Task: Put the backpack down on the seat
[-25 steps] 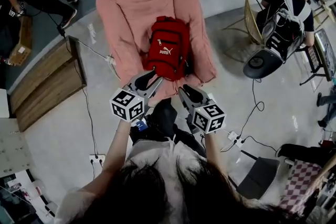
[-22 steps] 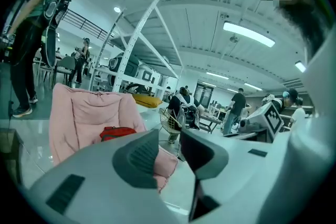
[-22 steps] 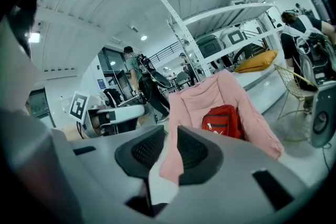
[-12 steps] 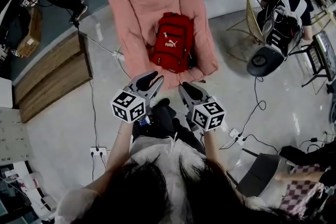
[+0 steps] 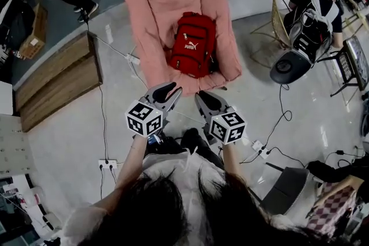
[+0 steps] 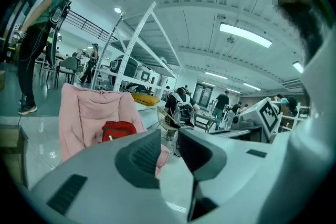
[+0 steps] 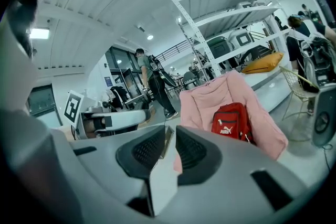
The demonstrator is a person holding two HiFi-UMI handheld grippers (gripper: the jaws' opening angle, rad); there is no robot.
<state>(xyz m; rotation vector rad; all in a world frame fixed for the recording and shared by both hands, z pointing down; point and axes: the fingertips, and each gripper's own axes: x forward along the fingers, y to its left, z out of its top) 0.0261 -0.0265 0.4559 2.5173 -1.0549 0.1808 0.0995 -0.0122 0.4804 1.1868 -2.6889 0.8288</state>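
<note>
Pale floor of a large workshop hall fills the scene, with white shelving and several people at its edges.

The left gripper holds its jaws only a little apart. A narrow gap shows between the ribbed pads, and nothing stands in this gap. The right gripper is in the same condition: its jaws are close to each other with a thin slit between them, and they pinch nothing. Both grippers are empty, side by side, and both point forward.

Ahead of the jaws, well apart from the tips, stands the pink seat, a soft padded chair. The red backpack rests in the middle of it, front side up, leaning on the backrest. No jaw touches the backpack and no strap reaches to the grippers. To the left of the jaws lies a low wooden platform. Far to the right of them a person sits on a wire chair.

In my judgement the task is practically done: the backpack is already on the seat and released. What remains, as far as I can see, is only to take the grippers away, and perhaps to check that the backpack does not slide down.
</note>
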